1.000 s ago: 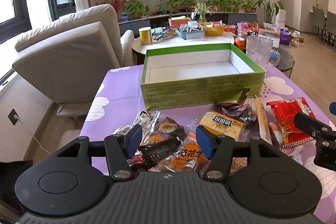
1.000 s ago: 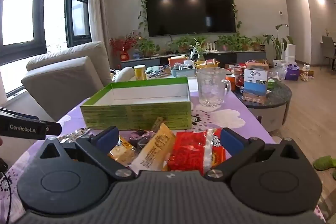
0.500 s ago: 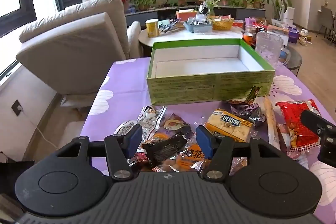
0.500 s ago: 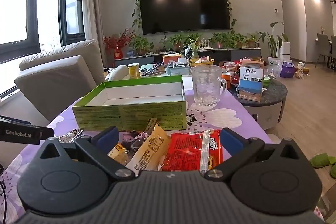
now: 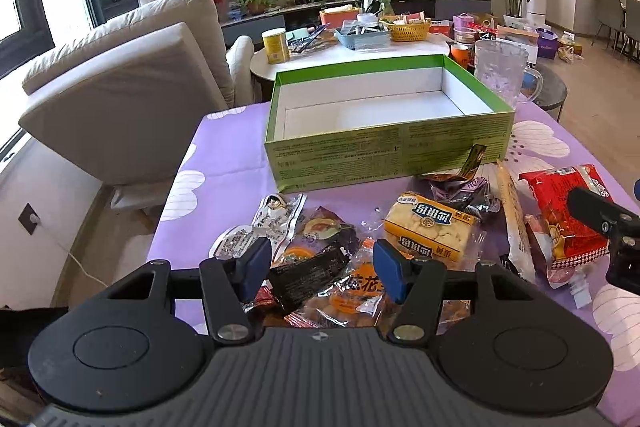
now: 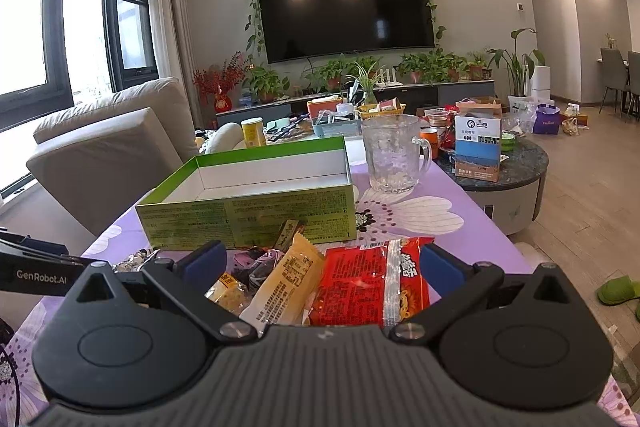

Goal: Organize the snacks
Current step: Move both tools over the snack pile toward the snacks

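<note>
An open green box with a bare white inside stands on the purple tablecloth. Loose snack packets lie in front of it. My left gripper hovers over a black packet and an orange packet. Its jaws are closing slightly, and the pads touch neither packet. A yellow cracker packet lies just to the right. My right gripper is open above a red packet and a long yellow packet, gripping neither. The box is just beyond.
A glass mug stands at the box's right far corner. A beige sofa is off the table's left edge. A cluttered white round table and a dark round table stand behind. The left gripper's arm reaches in at left.
Both wrist views have tilted a little, the left one rolling slightly. The box and the packets lie where they were.
</note>
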The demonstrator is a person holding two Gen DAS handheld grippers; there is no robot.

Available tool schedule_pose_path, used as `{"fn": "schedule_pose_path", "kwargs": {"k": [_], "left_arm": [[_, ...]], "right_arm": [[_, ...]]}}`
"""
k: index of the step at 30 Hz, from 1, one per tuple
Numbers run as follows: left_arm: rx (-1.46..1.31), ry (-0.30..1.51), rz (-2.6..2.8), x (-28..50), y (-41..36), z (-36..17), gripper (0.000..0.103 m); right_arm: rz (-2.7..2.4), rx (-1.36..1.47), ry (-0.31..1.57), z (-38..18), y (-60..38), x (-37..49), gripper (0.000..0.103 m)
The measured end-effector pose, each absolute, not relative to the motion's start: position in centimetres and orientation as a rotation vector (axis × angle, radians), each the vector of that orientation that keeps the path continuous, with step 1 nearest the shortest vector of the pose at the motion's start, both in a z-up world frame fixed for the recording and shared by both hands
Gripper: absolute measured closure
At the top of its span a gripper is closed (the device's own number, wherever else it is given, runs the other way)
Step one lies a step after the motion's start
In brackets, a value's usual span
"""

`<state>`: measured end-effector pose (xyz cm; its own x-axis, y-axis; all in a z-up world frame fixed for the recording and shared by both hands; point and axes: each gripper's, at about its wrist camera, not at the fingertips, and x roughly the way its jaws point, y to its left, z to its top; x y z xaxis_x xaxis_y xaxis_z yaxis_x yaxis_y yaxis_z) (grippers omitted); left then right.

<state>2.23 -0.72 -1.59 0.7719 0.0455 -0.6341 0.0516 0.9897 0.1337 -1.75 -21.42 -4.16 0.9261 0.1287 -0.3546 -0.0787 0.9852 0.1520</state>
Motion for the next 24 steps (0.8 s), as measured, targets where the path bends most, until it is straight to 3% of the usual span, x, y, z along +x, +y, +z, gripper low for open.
{"fn": "schedule_pose_path", "kwargs": {"k": [6, 18, 24], "left_arm": [[0.103, 0.712, -0.041, 2.31, -0.41, -1.61, 0.057], [0.129, 0.708, -0.014, 2.38, -0.39, -1.99, 0.058], [0.121, 0.678, -0.022, 2.2, -0.13, -1.76, 0.063]], "right_arm": [[0.102, 0.152, 0.384, -4.64, -21.66, -1.82, 0.055], [0.102, 0.161, 0.389, -4.78, -21.78, -1.99, 0.055], [0.097, 0.156, 0.391, -4.94, -21.78, -2.04, 0.055]]}}
